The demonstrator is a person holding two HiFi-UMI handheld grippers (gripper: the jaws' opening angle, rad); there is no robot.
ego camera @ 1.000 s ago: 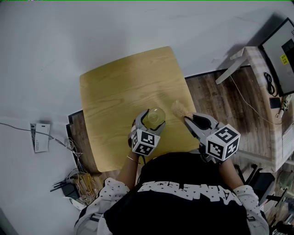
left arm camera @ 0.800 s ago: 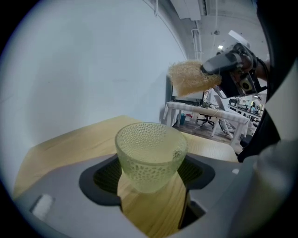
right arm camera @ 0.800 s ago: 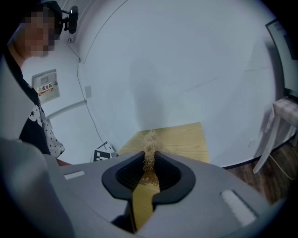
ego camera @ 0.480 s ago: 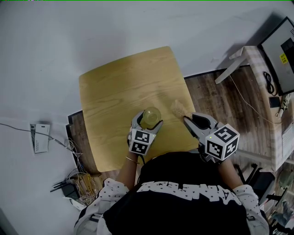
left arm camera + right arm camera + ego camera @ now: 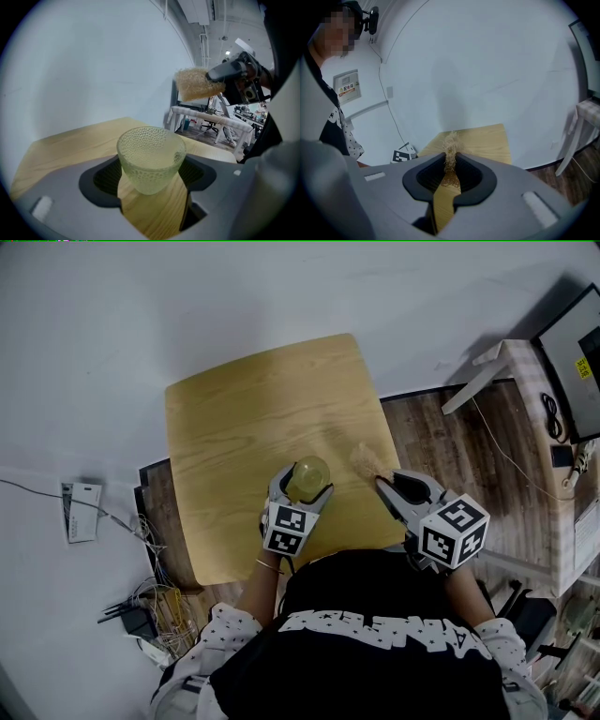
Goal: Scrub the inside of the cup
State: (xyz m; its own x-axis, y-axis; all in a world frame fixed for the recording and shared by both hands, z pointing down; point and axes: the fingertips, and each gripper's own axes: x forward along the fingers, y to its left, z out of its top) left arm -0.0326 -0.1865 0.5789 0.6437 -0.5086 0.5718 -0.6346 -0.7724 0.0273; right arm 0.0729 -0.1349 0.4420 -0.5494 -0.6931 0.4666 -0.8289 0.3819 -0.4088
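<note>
The left gripper (image 5: pixel 305 489) is gripping the textured glass cup (image 5: pixel 151 157) with its jaws closed on the lower walls, holding it upright, mouth up, over the near part of the wooden table (image 5: pixel 244 418). The right gripper (image 5: pixel 382 484) is pinching a fibrous scrubbing pad (image 5: pixel 366 459) between closed jaws, holding it near the cup but apart from it. Judging from this, both items are being held ready, but the pad is not yet entering the cup, so the scrubbing of the inside is remaining to be done in full.
</note>
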